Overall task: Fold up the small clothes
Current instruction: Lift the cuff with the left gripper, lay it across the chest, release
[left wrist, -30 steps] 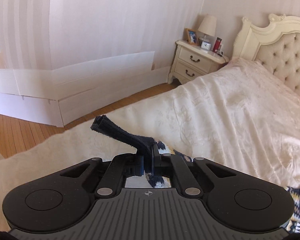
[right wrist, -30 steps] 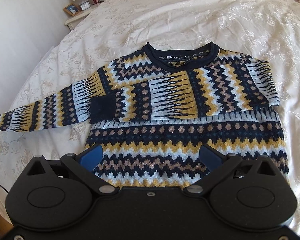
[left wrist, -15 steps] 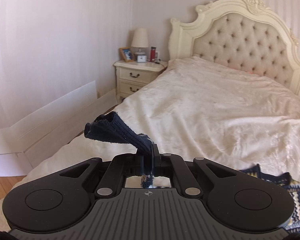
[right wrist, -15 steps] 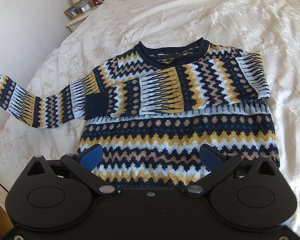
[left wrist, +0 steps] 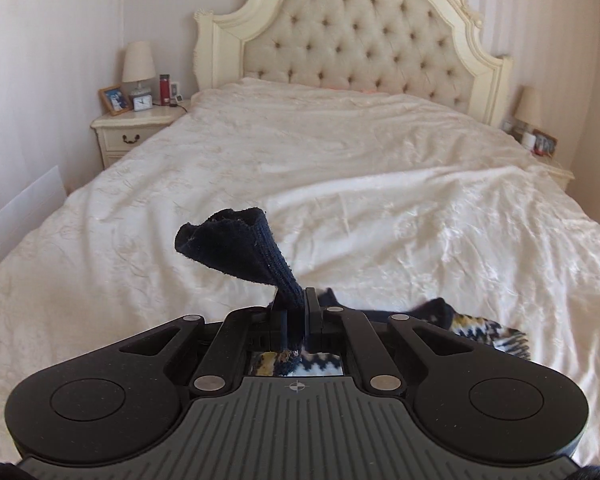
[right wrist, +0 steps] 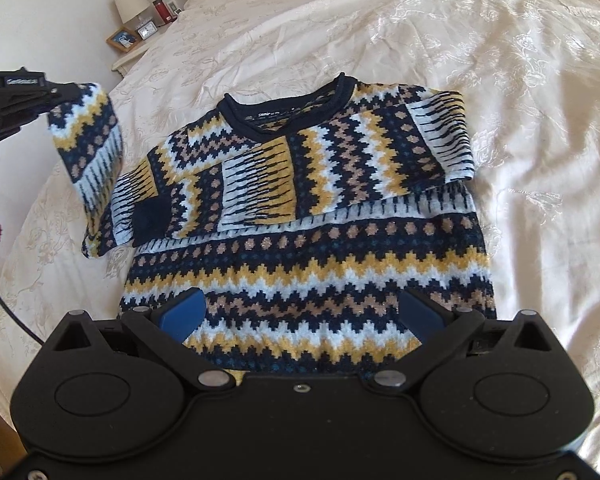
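My right gripper hovers agape over the sweater's hem on the cream bedspread, neck toward the headboard. My left gripper pinches the cuff, sleeve lifted, perhaps crosswise.

The bedspread lies bare to the right of the sweater and far beyond its collar, open for a pass up to the headboard. On the left, the raised sleeve hangs off the bed from the closed left tongs, blocking the way over that side of the sweater. The other sleeve lies folded across the chest. The spread right tongs hover above the near hem. Far left, a nightstand with a lamp stands beside the bed.
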`<state>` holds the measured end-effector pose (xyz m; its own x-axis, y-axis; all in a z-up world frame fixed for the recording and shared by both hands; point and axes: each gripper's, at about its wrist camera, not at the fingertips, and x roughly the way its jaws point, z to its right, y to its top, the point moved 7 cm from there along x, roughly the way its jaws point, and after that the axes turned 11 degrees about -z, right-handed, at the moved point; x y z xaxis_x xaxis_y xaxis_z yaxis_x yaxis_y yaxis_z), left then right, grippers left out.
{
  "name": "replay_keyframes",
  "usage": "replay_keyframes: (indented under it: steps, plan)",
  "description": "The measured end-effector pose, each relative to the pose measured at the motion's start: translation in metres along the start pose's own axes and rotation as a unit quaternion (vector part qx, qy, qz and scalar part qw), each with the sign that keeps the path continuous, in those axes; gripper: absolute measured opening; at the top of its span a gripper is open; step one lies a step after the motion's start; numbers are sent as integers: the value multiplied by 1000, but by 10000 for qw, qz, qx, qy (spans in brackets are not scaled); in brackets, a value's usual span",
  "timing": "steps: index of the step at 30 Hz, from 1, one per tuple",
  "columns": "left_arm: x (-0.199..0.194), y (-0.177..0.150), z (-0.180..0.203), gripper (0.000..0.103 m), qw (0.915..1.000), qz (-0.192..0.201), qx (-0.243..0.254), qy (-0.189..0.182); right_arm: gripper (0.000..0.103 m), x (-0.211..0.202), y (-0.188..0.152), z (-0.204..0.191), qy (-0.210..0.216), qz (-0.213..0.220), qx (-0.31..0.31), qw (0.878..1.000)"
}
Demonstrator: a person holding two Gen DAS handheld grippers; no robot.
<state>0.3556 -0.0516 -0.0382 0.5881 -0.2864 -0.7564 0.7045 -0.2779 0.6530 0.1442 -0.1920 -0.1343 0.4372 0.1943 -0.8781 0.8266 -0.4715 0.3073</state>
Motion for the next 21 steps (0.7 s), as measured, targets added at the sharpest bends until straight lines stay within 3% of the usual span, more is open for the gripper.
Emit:
replay_keyframes:
  steps: [5,11,16,21]
  plan:
    - [34,-15,50,8,9989,-386,169,-211,102,-5,3,18,-37,5,29,10000]
    - [44,-31,90,36,9943,-758,518,-535,102,-5,8,32,-71,1,97,9999]
    - [30,-42,93,43,9929,-647,780,-620,102,2,16,32,-66,-19,114,9999]
    - [32,-77,64,43,9911,-1007,768,-410,102,13,31,26,-65,-20,-1,10000]
